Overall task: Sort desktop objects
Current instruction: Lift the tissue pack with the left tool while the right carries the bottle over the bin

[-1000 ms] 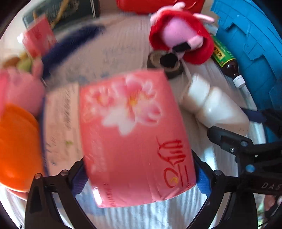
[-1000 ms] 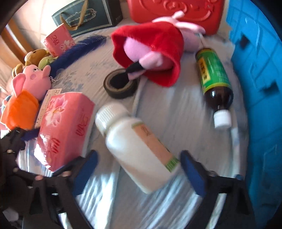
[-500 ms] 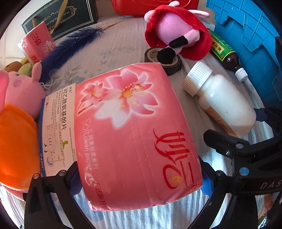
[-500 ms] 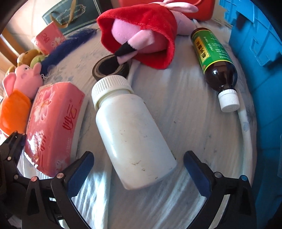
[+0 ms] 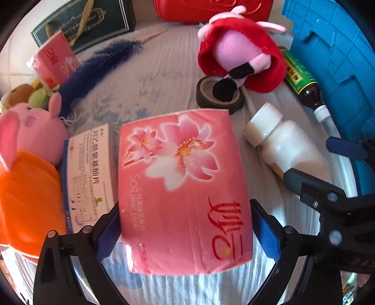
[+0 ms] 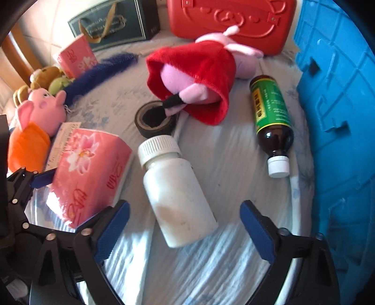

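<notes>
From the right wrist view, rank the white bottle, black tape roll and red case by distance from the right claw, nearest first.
From the right claw:
1. White bottle, lying between its fingers.
2. Black tape roll, just beyond the bottle's cap.
3. Red case, at the far edge.

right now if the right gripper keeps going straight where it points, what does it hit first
Most likely the white plastic bottle, lying on its side between the right gripper's open fingers, which stand clear of it on both sides. How far below it lies is hard to judge.

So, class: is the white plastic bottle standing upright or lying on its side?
On its side. The white bottle lies flat on the cloth, its ribbed cap pointing sideways toward the tape roll.
</notes>
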